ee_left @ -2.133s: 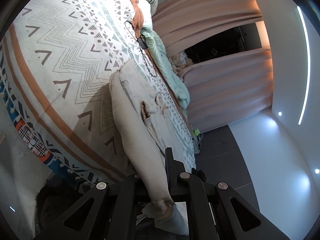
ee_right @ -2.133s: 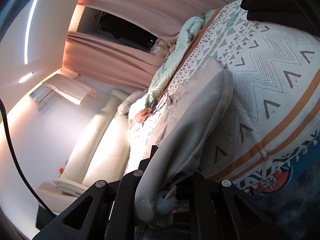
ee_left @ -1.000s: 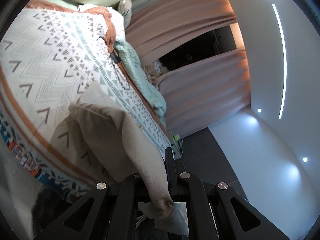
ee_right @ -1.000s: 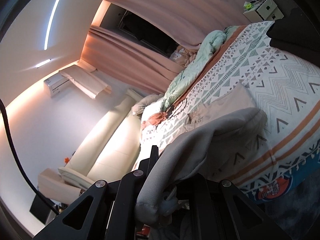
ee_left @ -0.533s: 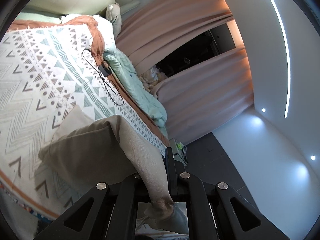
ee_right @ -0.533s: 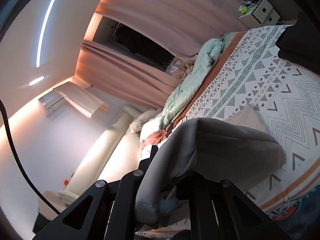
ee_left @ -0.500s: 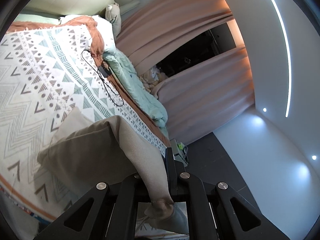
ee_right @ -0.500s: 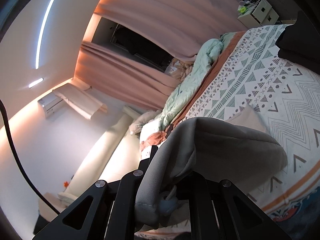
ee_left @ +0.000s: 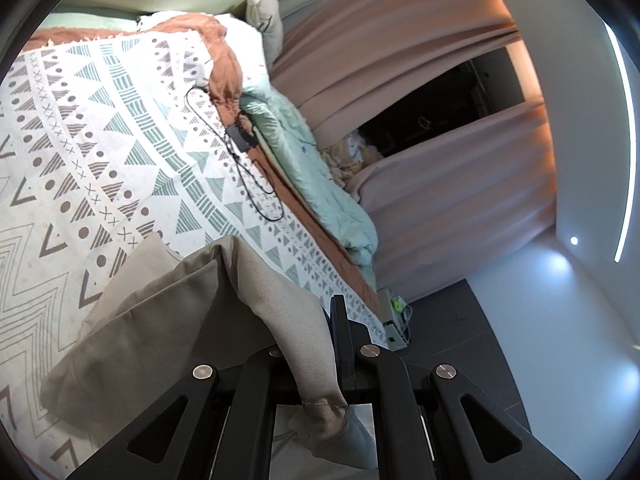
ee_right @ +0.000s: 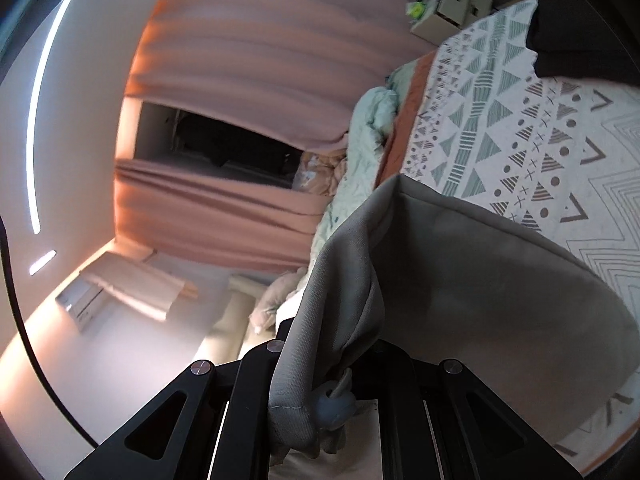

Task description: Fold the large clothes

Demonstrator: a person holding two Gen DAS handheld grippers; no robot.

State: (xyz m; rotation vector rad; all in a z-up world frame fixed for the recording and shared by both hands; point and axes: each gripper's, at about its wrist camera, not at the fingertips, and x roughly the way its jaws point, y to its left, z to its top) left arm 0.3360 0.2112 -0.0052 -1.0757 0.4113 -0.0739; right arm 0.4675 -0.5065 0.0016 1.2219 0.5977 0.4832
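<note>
Jaws of the left gripper [ee_left: 320, 364] were seen in the left wrist view clenched on a hemmed end of the beige garment [ee_left: 168, 332], at the lower middle of the frame. From the pinch the cloth ran up and leftward, then fell in a broad doubled fold onto the patterned bedspread [ee_left: 80, 128] at the lower left. A black cable [ee_left: 240, 160] lay on the bedspread further up, well apart from the garment, and a mint quilt [ee_left: 316, 184] was bunched along the bed's edge by the pink curtains [ee_left: 420, 60].

In the right wrist view, the right gripper [ee_right: 332, 364] was likewise clamped on a stitched end of the same garment [ee_right: 480, 300], which rose from the lower middle and spread rightward in a wide hanging sheet over the bedspread [ee_right: 560, 132].

The fabric was judged soft, fairly thick and limp: sagging wherever unsupported, unlikely to slip from a firm pinch. The stitched hems were judged the soundest places to be gripped.
</note>
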